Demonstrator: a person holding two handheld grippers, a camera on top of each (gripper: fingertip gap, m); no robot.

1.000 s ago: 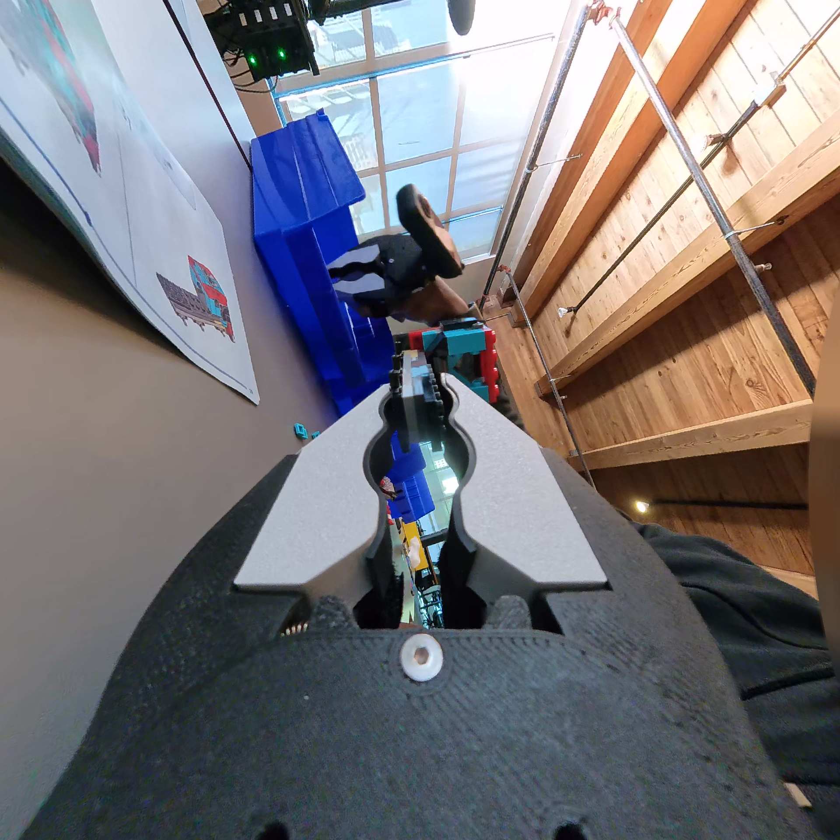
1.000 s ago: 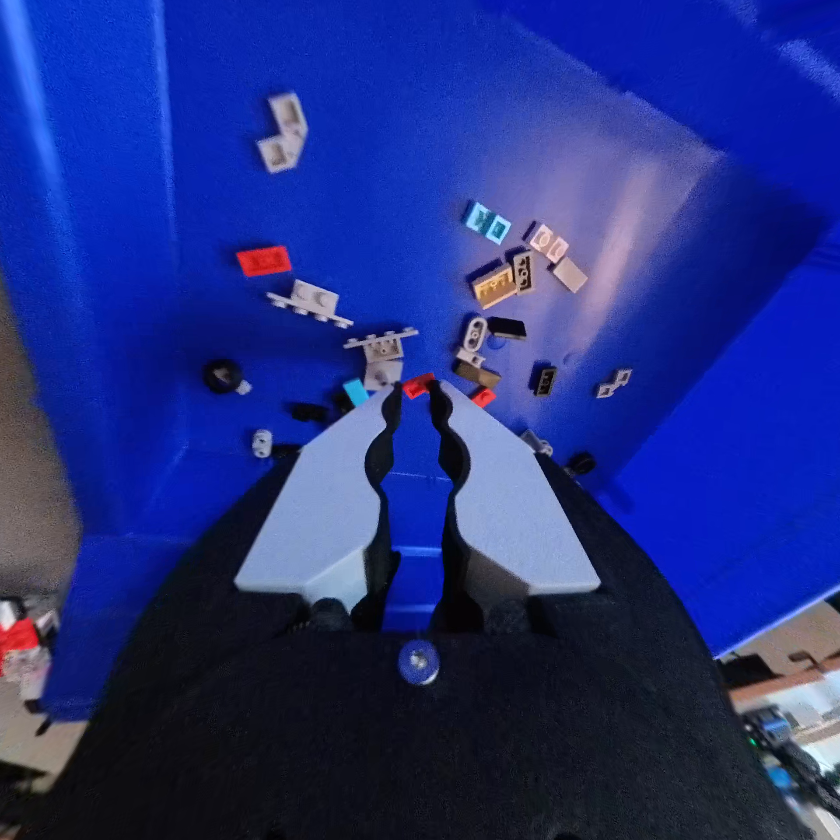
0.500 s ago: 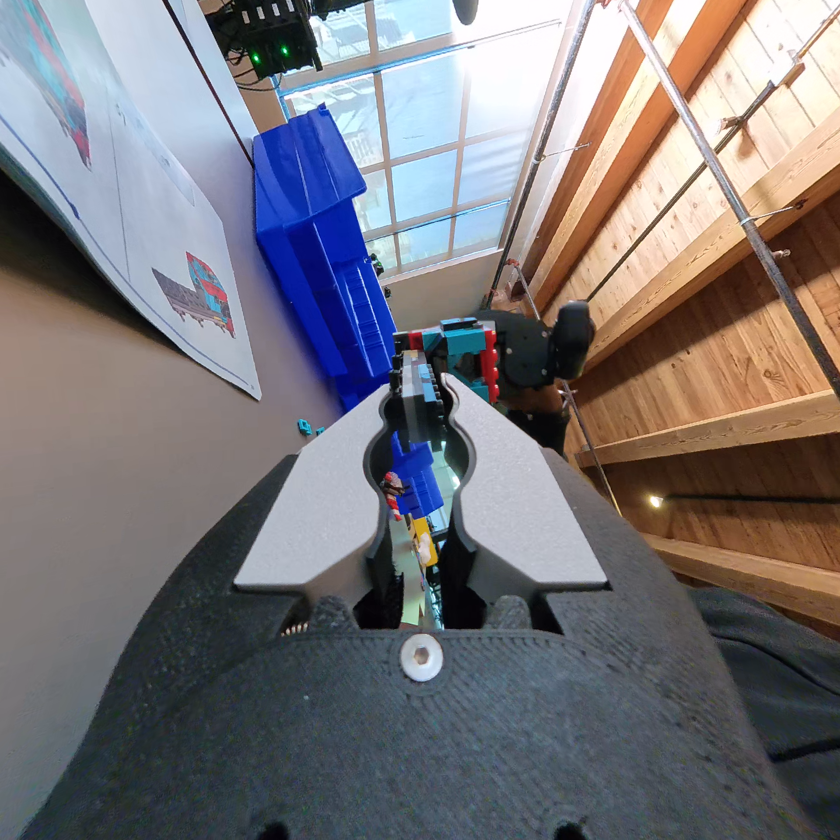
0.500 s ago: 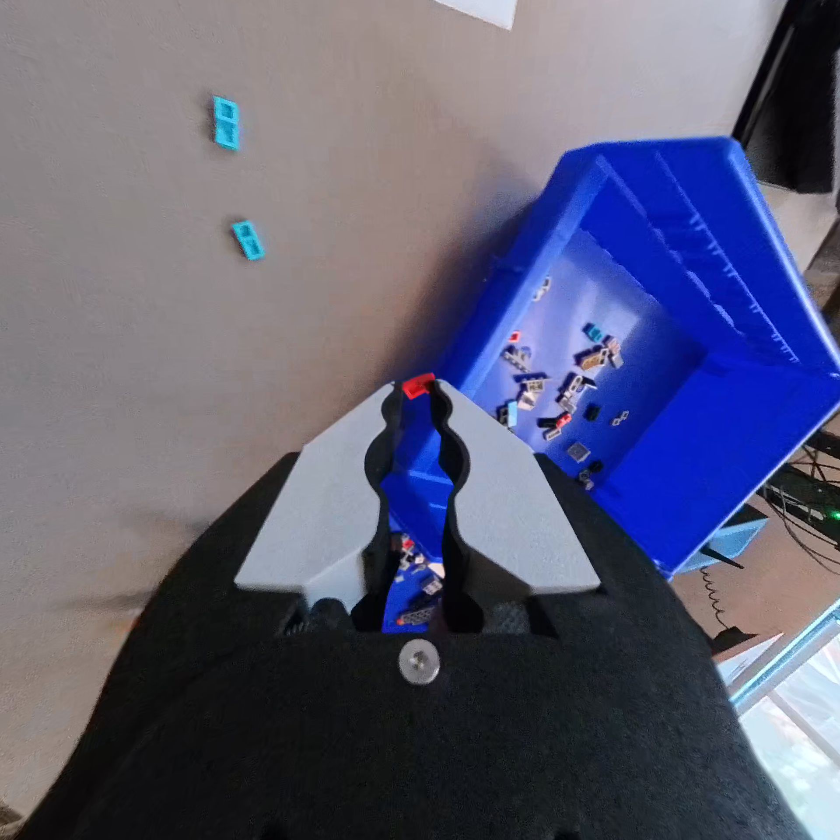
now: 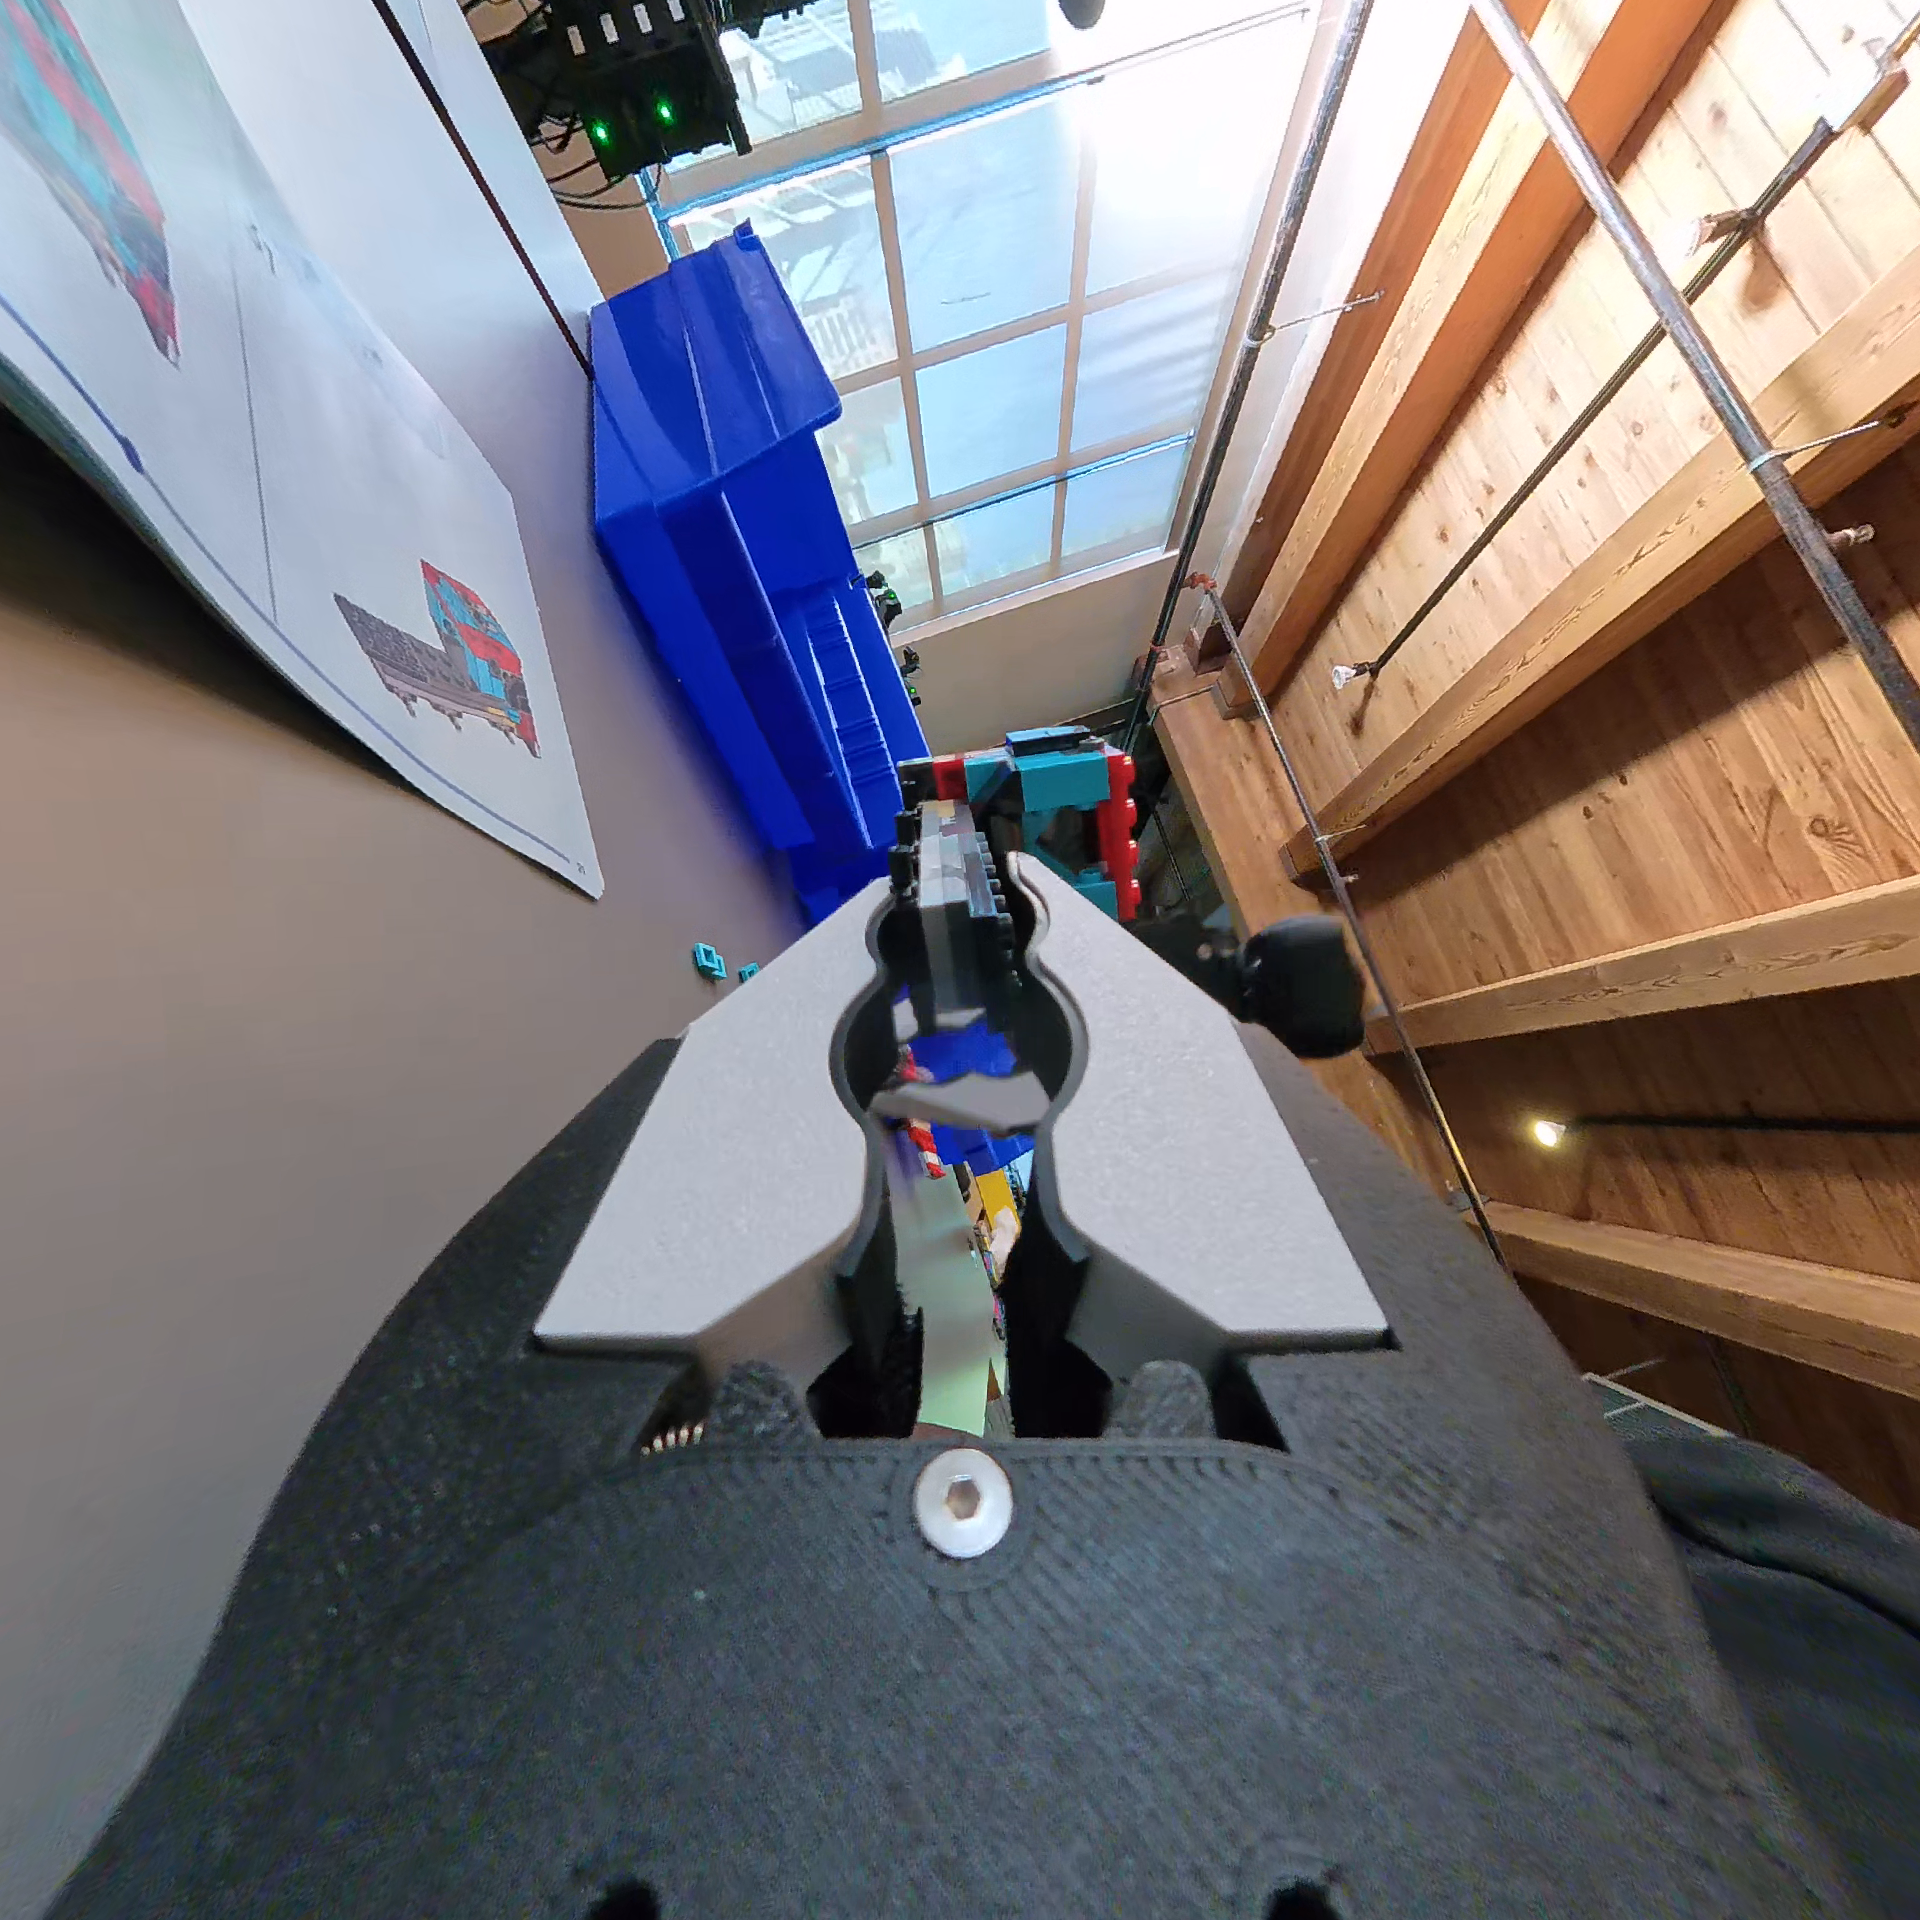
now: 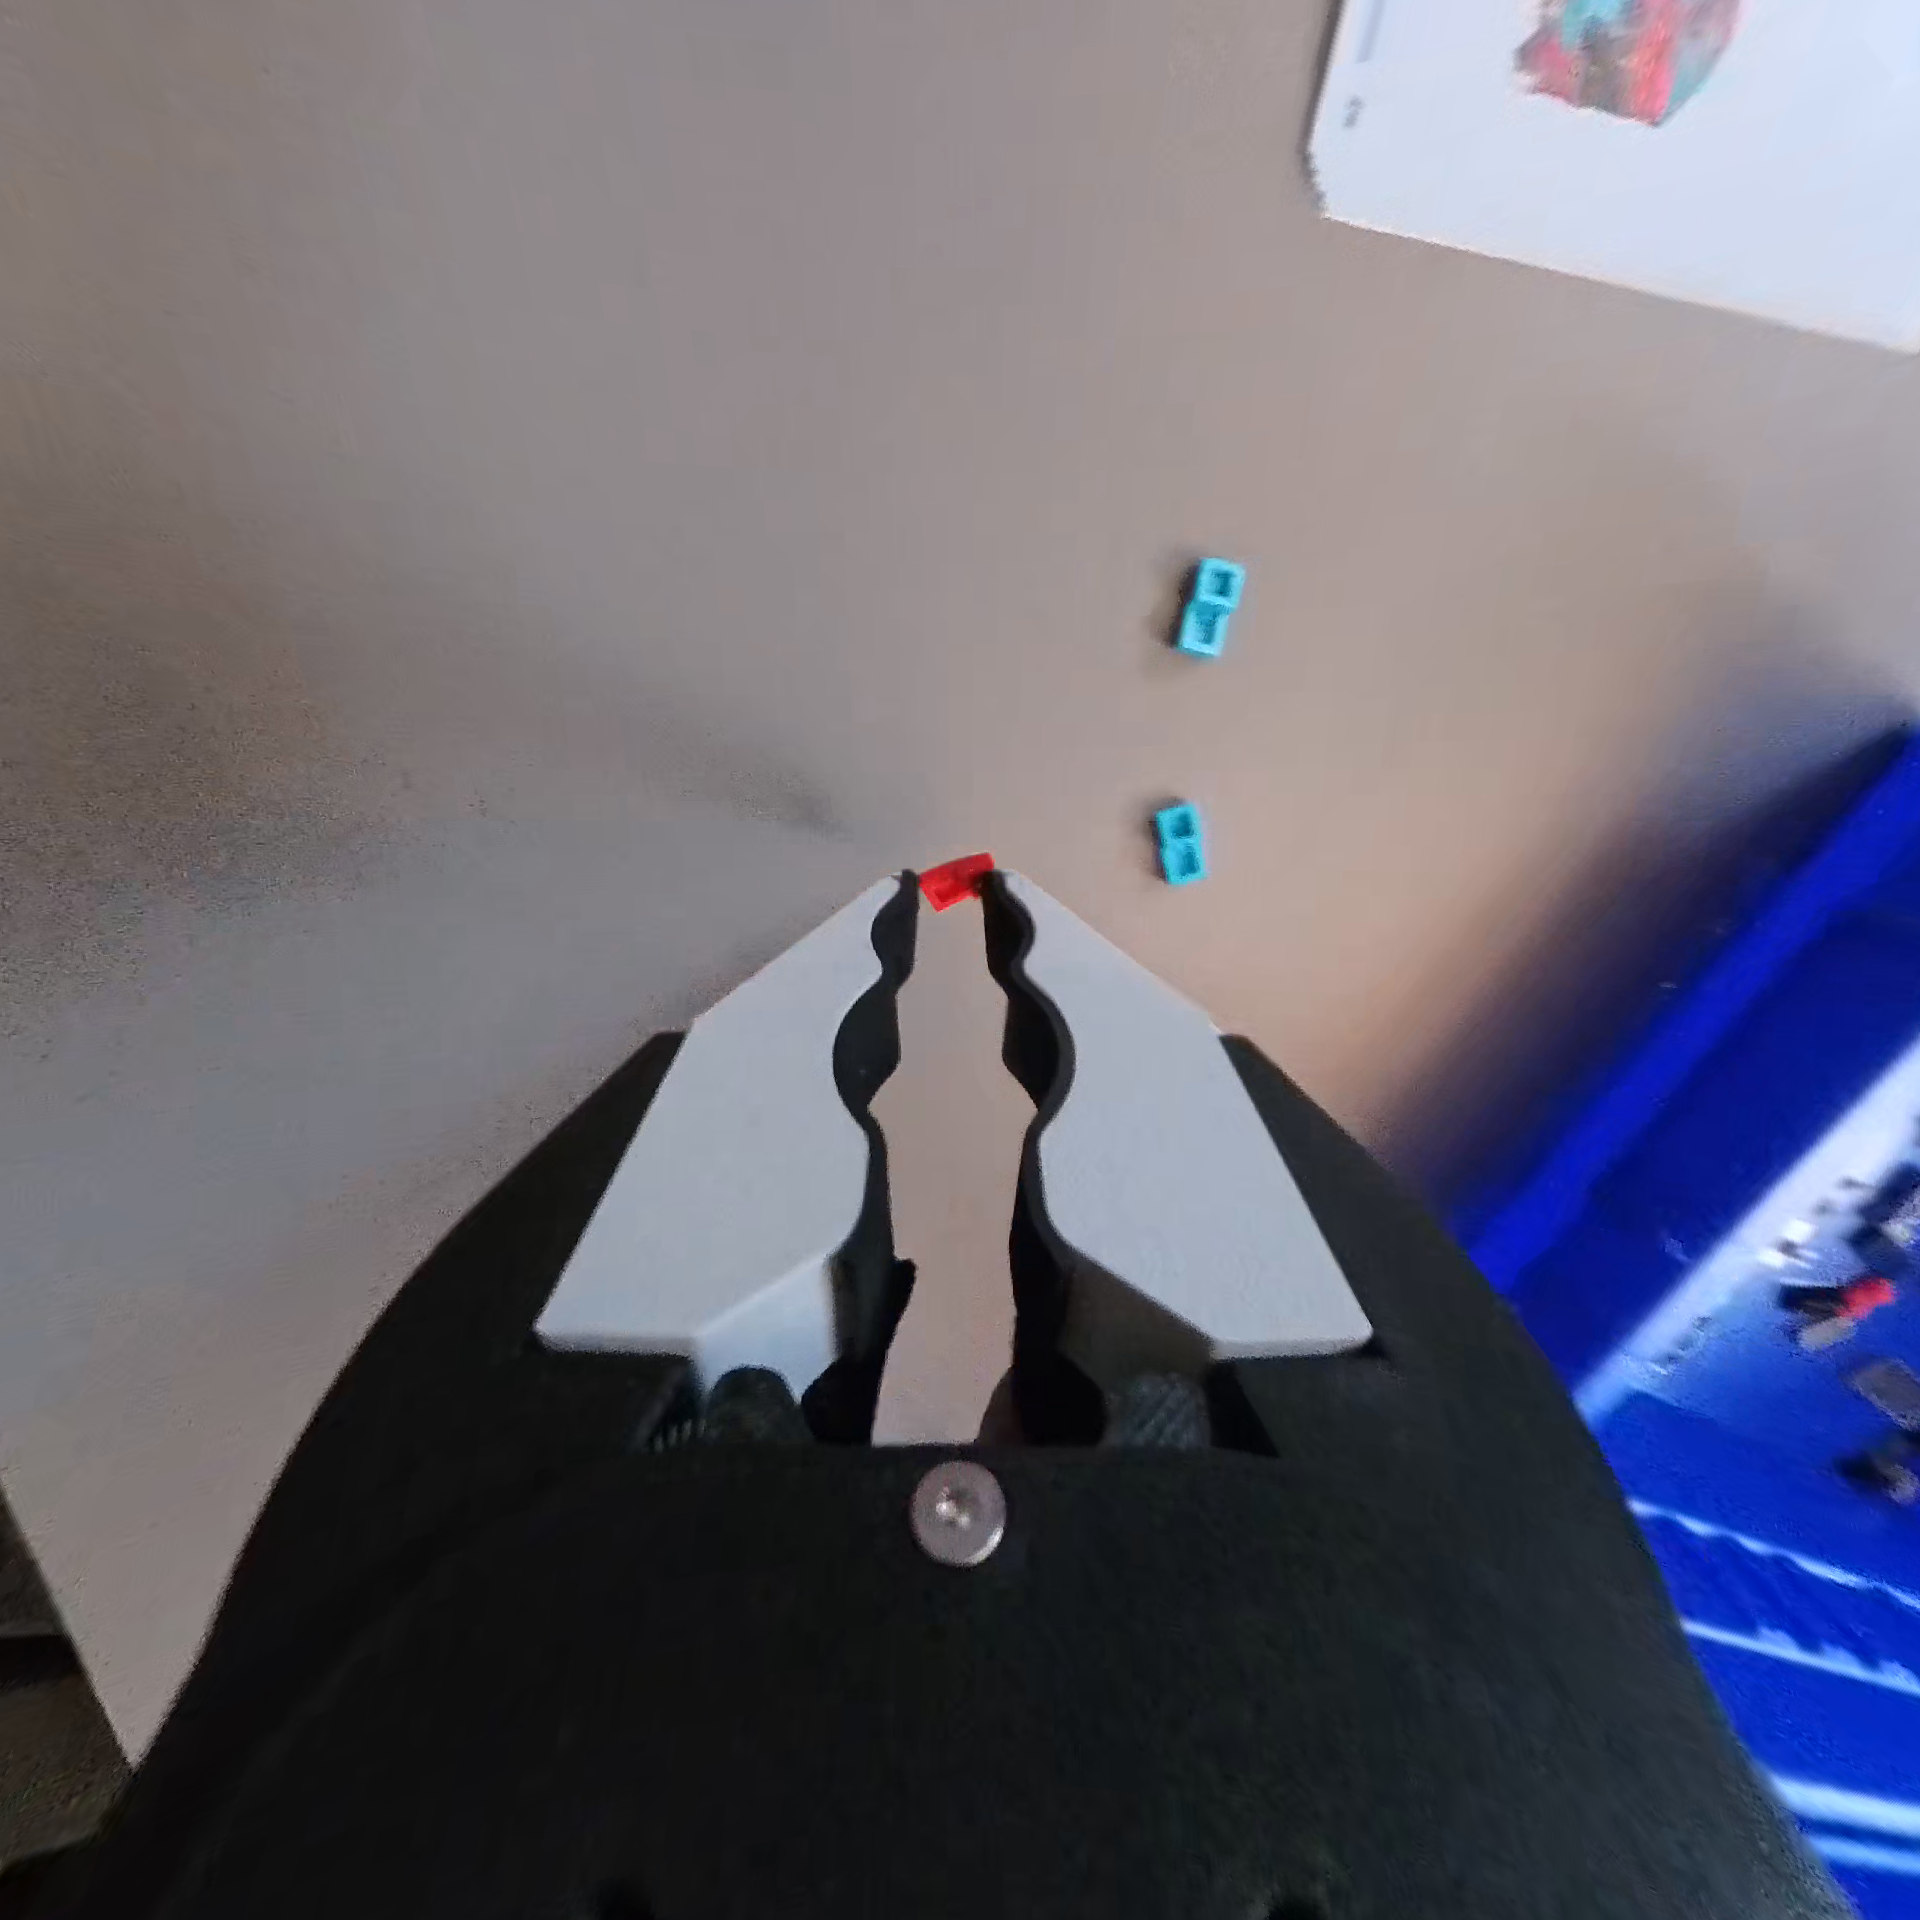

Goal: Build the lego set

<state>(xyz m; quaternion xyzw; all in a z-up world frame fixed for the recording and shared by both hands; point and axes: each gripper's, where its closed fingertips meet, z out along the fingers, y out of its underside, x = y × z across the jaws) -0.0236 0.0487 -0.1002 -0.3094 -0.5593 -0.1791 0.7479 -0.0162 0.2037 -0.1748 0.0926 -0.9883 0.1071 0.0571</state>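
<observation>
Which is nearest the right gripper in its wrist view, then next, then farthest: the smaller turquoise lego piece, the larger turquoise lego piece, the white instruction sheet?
1. Smaller turquoise lego piece, on the tan table just right of the right gripper, which pinches a small red lego piece.
2. Larger turquoise lego piece, farther ahead, right.
3. White instruction sheet, top right corner.

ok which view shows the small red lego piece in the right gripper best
The right wrist view: the small red lego piece sits pinched at the tips of the right gripper, sharp against the tan table. The left wrist view doesn't show it; only a black part of the other gripper appears there.
</observation>
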